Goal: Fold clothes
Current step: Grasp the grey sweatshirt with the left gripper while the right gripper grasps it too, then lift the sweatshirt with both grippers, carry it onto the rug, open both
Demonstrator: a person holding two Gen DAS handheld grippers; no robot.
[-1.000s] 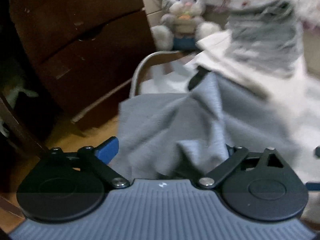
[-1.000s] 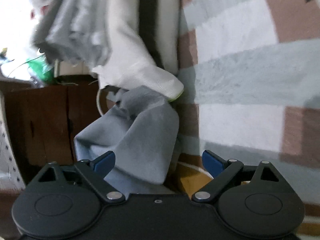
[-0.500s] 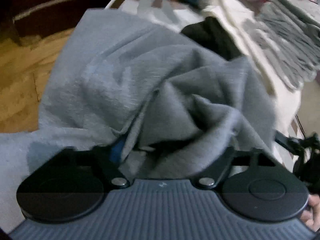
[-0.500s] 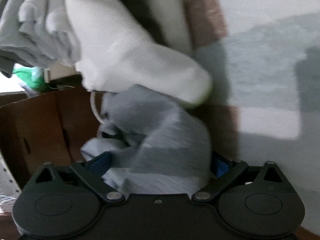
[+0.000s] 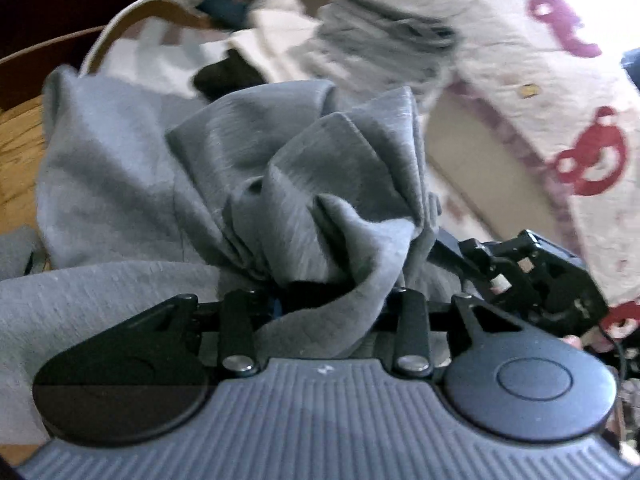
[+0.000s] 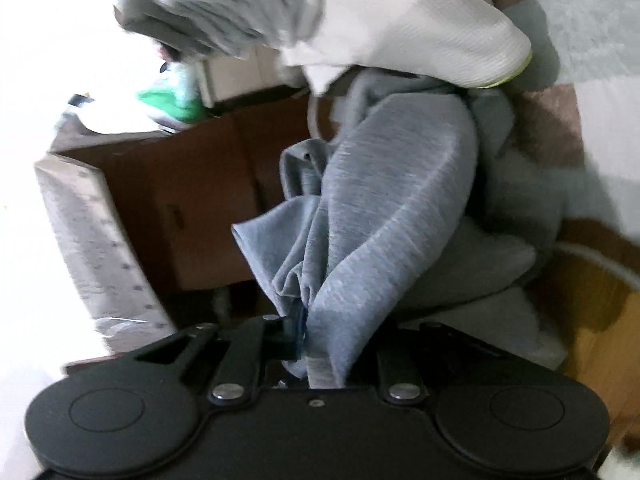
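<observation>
Two grips, one grey garment [image 5: 256, 184]. On the left, the left gripper [image 5: 320, 304] has just been closing, its jaws now bunching a fold of cloth that rises straight ahead. Across to the right, the right gripper [image 6: 320, 344] has closed too, clamping another bunch; the garment [image 6: 384, 208] trails up and away toward the striped rug [image 6: 592, 32]. Spreading it looks next.

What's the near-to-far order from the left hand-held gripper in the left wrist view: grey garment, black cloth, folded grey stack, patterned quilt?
1. grey garment: bunched in the left hand-held gripper.
2. black cloth: beyond it, upper left.
3. folded grey stack: farther, top centre.
Patterned quilt spans the right side; not rankable.
</observation>
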